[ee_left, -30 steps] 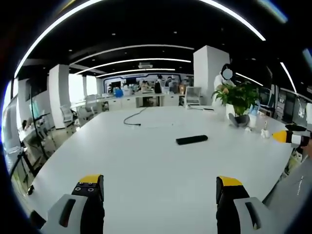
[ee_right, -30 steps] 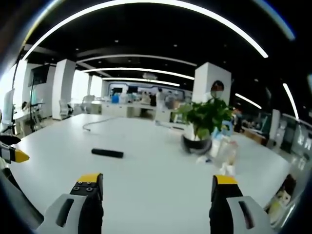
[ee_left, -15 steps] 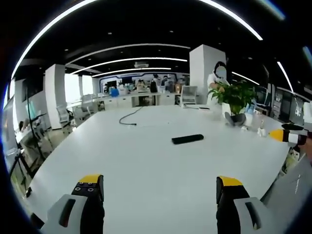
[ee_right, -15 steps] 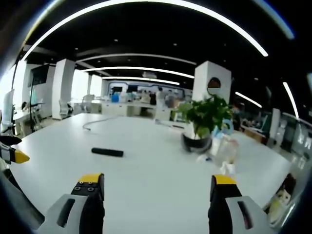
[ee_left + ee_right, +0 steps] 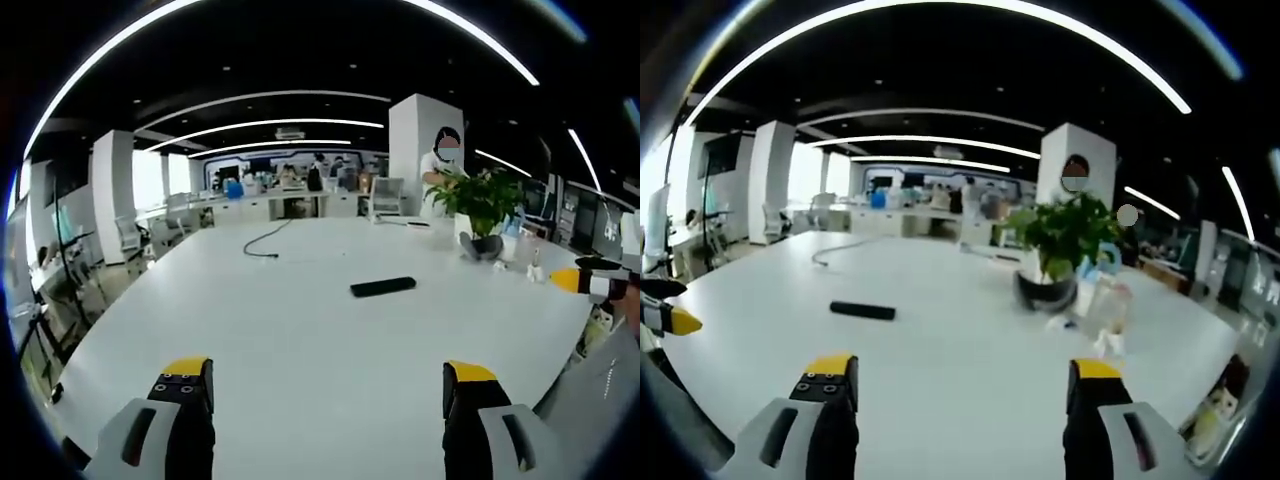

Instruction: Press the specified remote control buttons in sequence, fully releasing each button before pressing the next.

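A black remote control [image 5: 383, 287] lies flat on the big white table [image 5: 300, 330], well ahead of my left gripper [image 5: 325, 385], whose jaws stand wide apart with nothing between them. In the right gripper view the same remote [image 5: 862, 311] lies ahead and to the left of my right gripper [image 5: 965, 378], also open and empty. The right gripper's yellow tip [image 5: 575, 281] pokes in at the right edge of the left gripper view. The left gripper's yellow tip [image 5: 678, 321] shows at the left edge of the right gripper view.
A potted green plant [image 5: 1055, 250] stands on the table to the right of the remote, with small bottles [image 5: 1105, 310] beside it. A dark cable [image 5: 262, 242] trails across the far table. A person [image 5: 440, 165] stands behind the plant. Office chairs [image 5: 135, 240] line the left side.
The left gripper view has shifted slightly, so the remote and plant sit a little further left. The right gripper's jaws stand marginally closer. The remote itself has not moved.
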{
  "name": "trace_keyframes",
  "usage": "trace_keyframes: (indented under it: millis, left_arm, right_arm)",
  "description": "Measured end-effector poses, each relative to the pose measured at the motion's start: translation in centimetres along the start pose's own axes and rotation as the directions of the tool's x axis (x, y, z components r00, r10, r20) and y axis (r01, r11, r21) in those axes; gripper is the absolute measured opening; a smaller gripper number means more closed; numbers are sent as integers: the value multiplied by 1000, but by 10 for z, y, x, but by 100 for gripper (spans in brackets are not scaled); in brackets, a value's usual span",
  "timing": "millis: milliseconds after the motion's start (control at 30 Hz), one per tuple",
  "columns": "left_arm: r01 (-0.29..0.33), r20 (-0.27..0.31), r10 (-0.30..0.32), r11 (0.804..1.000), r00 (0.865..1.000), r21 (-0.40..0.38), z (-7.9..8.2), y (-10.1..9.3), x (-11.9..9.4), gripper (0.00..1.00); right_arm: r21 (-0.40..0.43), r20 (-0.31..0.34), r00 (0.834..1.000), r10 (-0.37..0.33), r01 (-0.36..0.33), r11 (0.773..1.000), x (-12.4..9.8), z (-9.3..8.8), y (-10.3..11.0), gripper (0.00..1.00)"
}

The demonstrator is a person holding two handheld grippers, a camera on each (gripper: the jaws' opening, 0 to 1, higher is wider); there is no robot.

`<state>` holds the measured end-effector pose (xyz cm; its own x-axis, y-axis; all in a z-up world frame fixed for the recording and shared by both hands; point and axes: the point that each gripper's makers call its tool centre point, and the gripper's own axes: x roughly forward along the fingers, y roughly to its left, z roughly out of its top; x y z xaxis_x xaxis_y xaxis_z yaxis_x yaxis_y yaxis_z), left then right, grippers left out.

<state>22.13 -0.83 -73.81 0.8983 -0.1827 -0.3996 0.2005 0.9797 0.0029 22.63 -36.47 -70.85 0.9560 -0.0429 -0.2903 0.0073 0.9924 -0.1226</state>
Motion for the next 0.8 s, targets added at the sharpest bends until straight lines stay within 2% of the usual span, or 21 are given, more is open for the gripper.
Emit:
trace_keyframes:
  millis: [133, 200, 233, 267, 333, 433, 467, 533, 567, 800]
  left_arm:
    - [4, 5, -4, 1000, 1000, 7, 1, -1, 0, 98]
    - [9, 4, -9, 1000, 1000, 5, 2, -1, 0, 98]
    - [20, 2, -20, 1000, 1000, -1, 2, -2, 0, 98]
    - [57, 3, -57, 998, 998, -32, 3, -8, 0, 99]
    - [75, 3, -75, 996, 997, -55, 5, -8, 0, 98]
    - [102, 2, -103, 992, 995, -69, 8, -10, 2, 98]
    - [115, -5, -116, 990, 993, -76, 10, -11, 4, 98]
    - [156, -35, -160, 983, 986, -94, 10, -16, 9, 98]
    - [158, -31, -162, 983, 986, -92, 13, -16, 12, 97]
    - [224, -47, -224, 974, 973, -21, 26, -25, 24, 97]
  right_arm:
    - [12, -5, 1000, 15, -15, 1000, 0, -1, 3, 80]
    - [26, -17, 999, 32, -31, 999, 0, -3, 6, 75]
    - [32, -19, 999, 39, -38, 999, 0, -3, 7, 73]
    - [34, -20, 999, 42, -41, 999, 1, -3, 7, 71]
    - [35, -23, 999, 43, -43, 998, 1, -4, 7, 69]
    - [46, -39, 997, 60, -59, 997, 1, -6, 11, 58]
    - [53, -54, 996, 75, -72, 996, 1, -8, 13, 51]
    - [56, -59, 995, 83, -80, 995, 1, -9, 14, 45]
    - [57, -60, 995, 86, -83, 995, 1, -9, 15, 42]
    - [65, -102, 988, 113, -107, 992, -1, -16, 21, 20]
